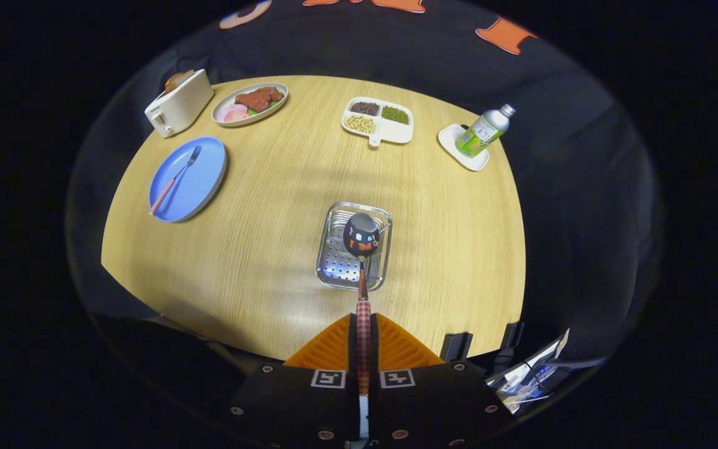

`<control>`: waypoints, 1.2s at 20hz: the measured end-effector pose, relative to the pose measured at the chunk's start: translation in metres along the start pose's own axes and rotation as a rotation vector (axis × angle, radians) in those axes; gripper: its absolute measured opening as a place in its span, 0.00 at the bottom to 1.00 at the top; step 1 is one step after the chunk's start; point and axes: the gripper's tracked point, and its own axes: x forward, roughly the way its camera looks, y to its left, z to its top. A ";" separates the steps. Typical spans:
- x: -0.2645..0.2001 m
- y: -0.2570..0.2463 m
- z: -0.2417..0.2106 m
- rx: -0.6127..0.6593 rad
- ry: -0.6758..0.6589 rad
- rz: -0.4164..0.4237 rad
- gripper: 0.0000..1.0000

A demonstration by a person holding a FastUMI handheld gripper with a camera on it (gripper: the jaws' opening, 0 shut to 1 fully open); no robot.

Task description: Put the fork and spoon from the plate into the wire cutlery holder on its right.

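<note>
Spoon point(362, 249) clamped by its checked handle between the two fingers of the gripper point(363, 340), both pressing on it, bowl pointing forward and hanging above the wire cutlery holder point(334, 262). Held by the far end of the handle, likely so the bowl leads down into the holder and the fingers stay out of the wire rim. Looks lined up along the holder's length, which suits a straight lowering; height above the perforated floor hard to tell from here.

Fork point(175, 181) lying on the blue plate point(206, 187), well apart to the left of the holder, tines away, checked handle toward the near rim. Half the job to go, by the look of it.

Further out on the wooden table point(272, 237): toaster point(178, 103), dish of food point(250, 104), divided bean tray point(378, 120), bottle point(483, 132) on a white coaster. Nothing between spoon and holder; open tabletop between holder and plate too.
</note>
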 end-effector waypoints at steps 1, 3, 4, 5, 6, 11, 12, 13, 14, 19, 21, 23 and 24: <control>0.002 -0.001 -0.004 -0.002 0.036 0.014 0.06; 0.010 -0.003 -0.005 0.006 0.088 0.037 0.06; 0.014 -0.004 -0.003 0.009 0.111 0.048 0.06; 0.019 -0.005 -0.003 0.008 0.134 0.061 0.06; 0.021 -0.004 -0.002 0.012 0.159 0.076 0.06; 0.035 0.005 -0.001 0.010 0.268 0.162 0.07; 0.035 0.005 0.000 0.012 0.278 0.181 0.08; 0.034 0.005 0.001 0.014 0.288 0.194 0.08; 0.033 0.005 0.002 0.016 0.291 0.201 0.08; 0.036 -0.002 0.014 0.041 0.255 0.176 0.08; 0.039 -0.002 0.016 0.051 0.259 0.169 0.10; 0.040 -0.002 0.018 0.081 0.257 0.168 0.12; 0.040 -0.002 0.022 0.106 0.248 0.160 0.12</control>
